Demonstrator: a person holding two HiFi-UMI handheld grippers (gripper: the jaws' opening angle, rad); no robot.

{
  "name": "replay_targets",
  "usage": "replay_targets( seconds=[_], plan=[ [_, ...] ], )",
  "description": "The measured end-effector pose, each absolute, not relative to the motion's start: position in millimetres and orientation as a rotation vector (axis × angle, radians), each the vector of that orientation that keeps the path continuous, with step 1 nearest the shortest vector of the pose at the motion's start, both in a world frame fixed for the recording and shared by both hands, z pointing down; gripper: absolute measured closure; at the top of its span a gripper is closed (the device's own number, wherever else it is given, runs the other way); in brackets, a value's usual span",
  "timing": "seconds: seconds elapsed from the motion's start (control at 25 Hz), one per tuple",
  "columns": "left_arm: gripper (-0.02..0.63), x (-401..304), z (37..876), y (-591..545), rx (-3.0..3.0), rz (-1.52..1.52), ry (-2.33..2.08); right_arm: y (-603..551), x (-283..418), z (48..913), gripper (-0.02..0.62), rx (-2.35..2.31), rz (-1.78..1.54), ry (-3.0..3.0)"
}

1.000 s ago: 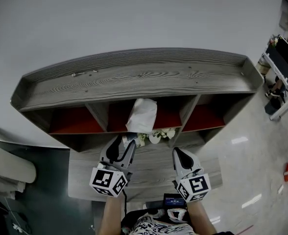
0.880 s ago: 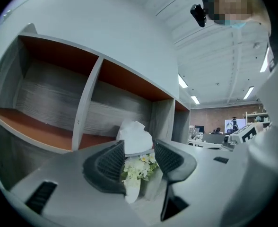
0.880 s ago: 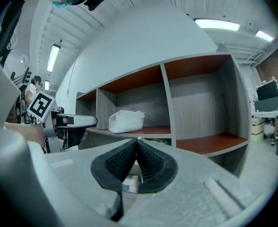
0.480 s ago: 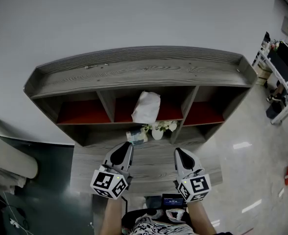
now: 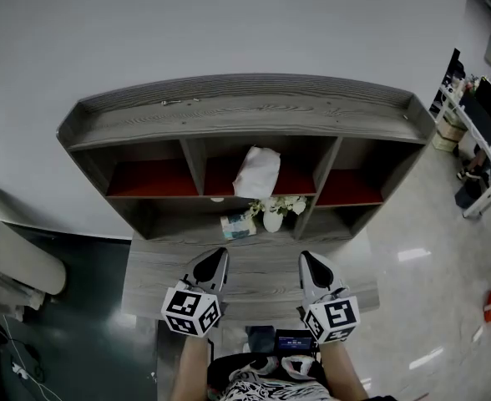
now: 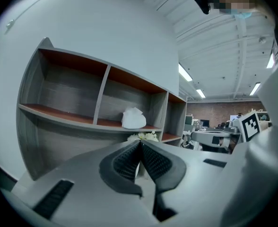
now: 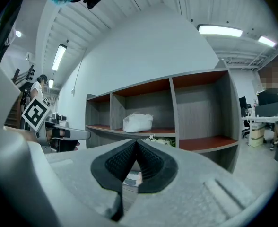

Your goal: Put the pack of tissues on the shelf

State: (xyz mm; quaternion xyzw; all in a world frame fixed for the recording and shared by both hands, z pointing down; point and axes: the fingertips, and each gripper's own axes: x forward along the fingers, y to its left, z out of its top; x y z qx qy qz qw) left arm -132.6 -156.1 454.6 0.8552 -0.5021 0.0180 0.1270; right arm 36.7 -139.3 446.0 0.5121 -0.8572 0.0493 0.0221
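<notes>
The white pack of tissues [image 5: 257, 172] lies on the red floor of the middle compartment of the grey wooden shelf [image 5: 245, 111]. It also shows in the left gripper view as the pack [image 6: 134, 118] and in the right gripper view as the pack [image 7: 137, 122]. My left gripper [image 5: 218, 256] is held back from the shelf over the low wooden top, its jaws shut with nothing between them [image 6: 140, 143]. My right gripper [image 5: 306, 259] sits beside it, also shut and empty [image 7: 136, 143]. Neither touches the pack.
A small vase of white flowers [image 5: 273, 215] and a small printed packet [image 5: 238, 225] stand on the lower ledge under the pack. A white rounded object [image 5: 12, 266] is at the far left. A desk with equipment [image 5: 479, 115] stands at the right, over glossy floor.
My left gripper has drawn back from the shelf and its jaws have closed. The tissue pack stays in the middle compartment. The view has pulled away from the shelf.
</notes>
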Motion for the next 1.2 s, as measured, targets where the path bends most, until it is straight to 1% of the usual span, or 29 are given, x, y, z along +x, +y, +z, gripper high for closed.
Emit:
replay_targets(
  seconds=[0.16, 0.52, 1.04, 1.2],
  plan=[
    [0.600, -128.5, 460.7, -146.4, 2.485, 0.034, -1.405, -132.9, 37.9, 449.5, 0.591, 1.587, 0.173, -2.653],
    [0.598, -125.2, 461.3, -139.3, 2.494, 0.050, -1.433, -124.7, 42.0, 453.5, 0.592, 1.587, 0.178, -2.648],
    [0.598, -122.3, 452.5, -136.2, 2.514, -0.005, -1.435, -118.8, 46.1, 454.8, 0.592, 1.592, 0.160, -2.623],
    [0.598, -118.9, 452.7, -133.4, 2.542, 0.041, -1.446, -117.9, 46.9, 454.4, 0.591, 1.592, 0.158, -2.622]
  ],
)
